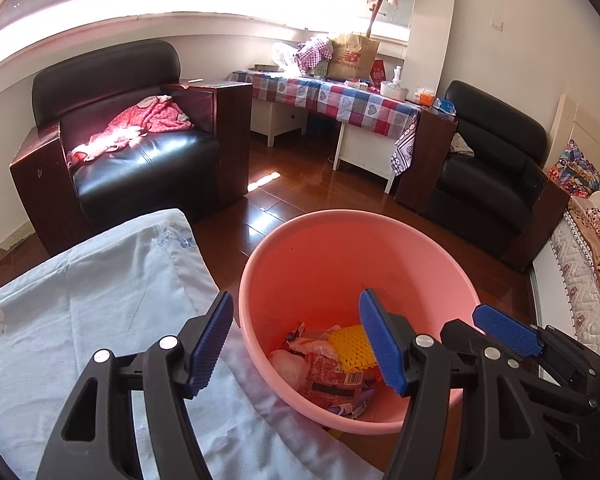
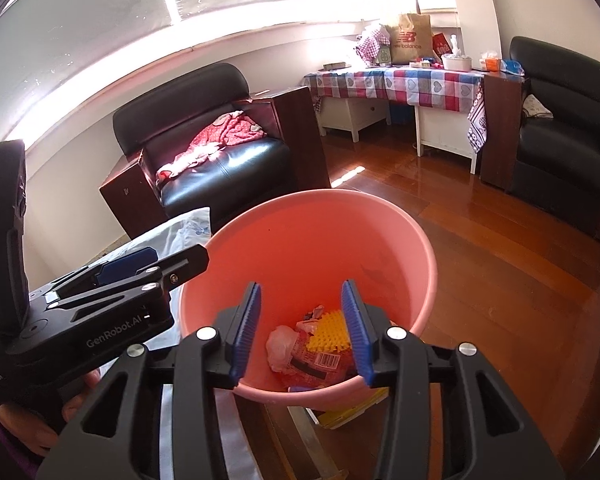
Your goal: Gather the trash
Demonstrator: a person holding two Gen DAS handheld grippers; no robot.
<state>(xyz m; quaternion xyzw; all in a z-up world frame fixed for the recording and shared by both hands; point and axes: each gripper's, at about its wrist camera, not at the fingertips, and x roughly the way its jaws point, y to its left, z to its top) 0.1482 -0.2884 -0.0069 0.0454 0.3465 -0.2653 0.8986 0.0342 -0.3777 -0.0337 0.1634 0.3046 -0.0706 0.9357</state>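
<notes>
A pink bucket (image 1: 340, 264) stands beside a white cloth. In its bottom lies trash: a yellow spiky piece (image 1: 352, 346), a red wrapper with a barcode (image 1: 332, 380) and crumpled white plastic (image 1: 288, 364). My left gripper (image 1: 296, 344) hovers open over the bucket's near rim, with nothing between its blue pads. My right gripper (image 2: 300, 332) also hangs open above the pink bucket (image 2: 320, 240), and its jaws are empty. The yellow spiky piece (image 2: 330, 330) and the red wrapper (image 2: 320, 360) show below it. Each gripper appears in the other's view: right gripper (image 1: 480, 320), left gripper (image 2: 176, 258).
A white cloth (image 1: 100, 300) covers the surface left of the bucket. Behind are a black armchair (image 1: 140, 152) with red clothing, a checkered table (image 1: 340, 100) with bags, a second armchair (image 1: 492, 168) and a bed edge (image 1: 580, 248). A yellow object (image 2: 352, 412) lies under the bucket.
</notes>
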